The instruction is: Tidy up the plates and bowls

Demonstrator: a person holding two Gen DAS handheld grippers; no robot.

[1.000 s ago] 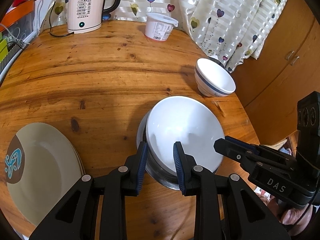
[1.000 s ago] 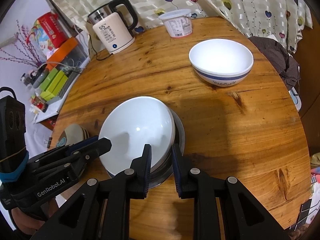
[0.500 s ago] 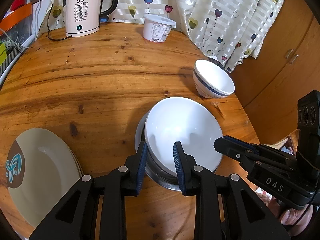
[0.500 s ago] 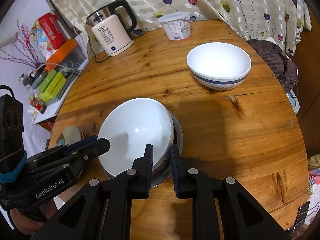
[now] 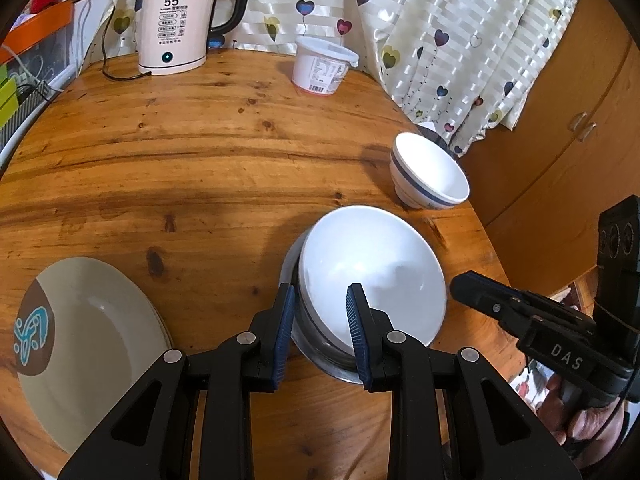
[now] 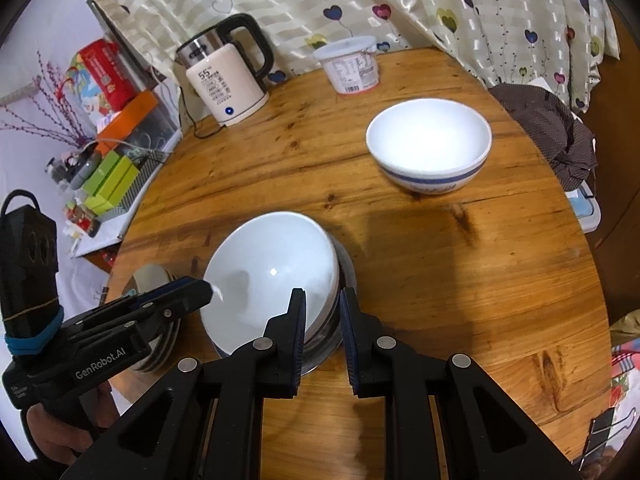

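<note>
A white bowl [image 5: 372,268] [image 6: 272,276] is nested in a metal bowl [image 5: 320,360] [image 6: 320,344] on the round wooden table [image 5: 200,160]. My left gripper [image 5: 320,320] is shut on the near left rim of this stack, one pad inside the white bowl and one outside the metal wall. My right gripper [image 6: 322,320] is shut on the opposite rim in the same way. Each gripper shows in the other's view, left gripper [image 6: 204,290] and right gripper [image 5: 456,284]. A blue-banded white bowl [image 5: 430,176] [image 6: 428,144] stands apart, farther back.
Stacked beige plates [image 5: 92,340] [image 6: 152,280] lie left of the bowl stack. An electric kettle [image 5: 176,32] with its cord and a lidded plastic tub [image 5: 322,66] stand at the far edge by the curtain. A wooden cabinet [image 5: 560,140] is on the right.
The right gripper's jaws have narrowed slightly onto the stack's rim. Both views have shifted only a little, and the bowl stack stays between the two grippers.
</note>
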